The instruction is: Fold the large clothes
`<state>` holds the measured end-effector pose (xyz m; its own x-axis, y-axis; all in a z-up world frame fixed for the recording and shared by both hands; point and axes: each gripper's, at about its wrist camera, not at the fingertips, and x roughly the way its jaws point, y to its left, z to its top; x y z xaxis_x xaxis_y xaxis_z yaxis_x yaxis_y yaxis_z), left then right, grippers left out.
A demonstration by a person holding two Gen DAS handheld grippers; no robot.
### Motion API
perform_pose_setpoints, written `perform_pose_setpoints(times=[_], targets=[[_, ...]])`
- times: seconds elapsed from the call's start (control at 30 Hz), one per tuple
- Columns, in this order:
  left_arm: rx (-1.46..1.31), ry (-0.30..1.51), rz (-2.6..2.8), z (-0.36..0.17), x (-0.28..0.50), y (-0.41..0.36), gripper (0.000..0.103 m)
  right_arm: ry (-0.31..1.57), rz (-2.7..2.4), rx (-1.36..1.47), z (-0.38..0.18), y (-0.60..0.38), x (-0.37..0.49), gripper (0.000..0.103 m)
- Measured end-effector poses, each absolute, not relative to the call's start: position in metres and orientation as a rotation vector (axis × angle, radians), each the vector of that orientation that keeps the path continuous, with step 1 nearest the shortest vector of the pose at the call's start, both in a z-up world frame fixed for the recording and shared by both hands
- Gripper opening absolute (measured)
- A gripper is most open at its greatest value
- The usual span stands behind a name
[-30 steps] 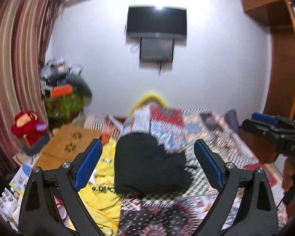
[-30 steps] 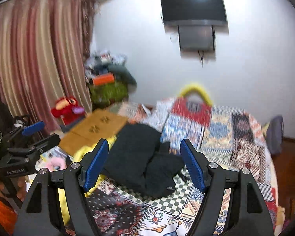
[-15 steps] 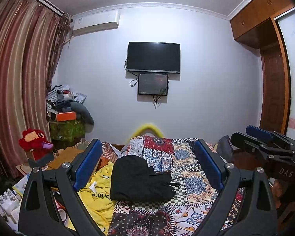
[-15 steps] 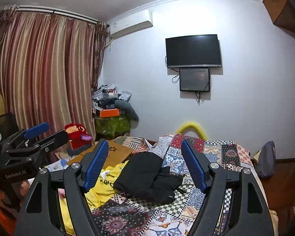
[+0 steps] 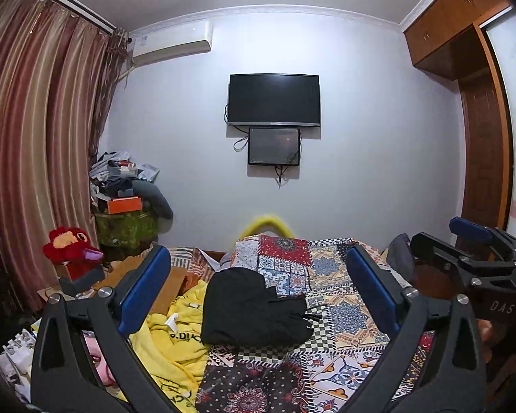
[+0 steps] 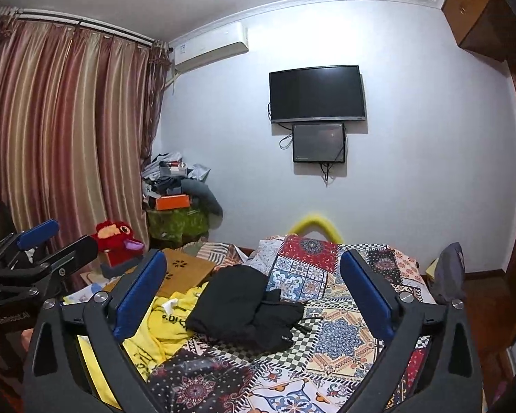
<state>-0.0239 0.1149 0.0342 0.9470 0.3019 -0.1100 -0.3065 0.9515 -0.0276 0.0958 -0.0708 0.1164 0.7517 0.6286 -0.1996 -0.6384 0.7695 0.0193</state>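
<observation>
Left gripper (image 5: 258, 285) and right gripper (image 6: 253, 284) jaws just opened wide, empty, folded black fabric garment (image 5: 254, 313) ahead on patchwork-quilt bed (image 5: 340, 313), crumpled yellow garment (image 5: 170, 340) left of it, brown paw-print cardboard sheet (image 6: 185, 270) clear in right view only.

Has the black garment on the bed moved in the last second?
No. The black garment lies bunched on the patchwork quilt beside the yellow garment, as before. It only looks smaller and farther because the cameras pulled back.

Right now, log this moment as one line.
left gripper: open, empty | right gripper: just opened, empty | black garment: folded on bed | yellow garment: unfolded
</observation>
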Motion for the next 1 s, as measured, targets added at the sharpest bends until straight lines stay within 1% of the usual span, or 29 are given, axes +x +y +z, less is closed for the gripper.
perform_pose_setpoints(times=[0.37, 1.0], targets=[[-0.052, 0.12, 0.314, 0.031, -0.018, 0.117, 0.103, 0.224, 0.681, -0.06, 0.11, -0.073, 0.093, 0.1], [-0.064, 0.147, 0.301, 0.024, -0.01, 0.117, 0.103, 0.249, 0.669, -0.046, 0.116, -0.082, 0.094, 0.1]])
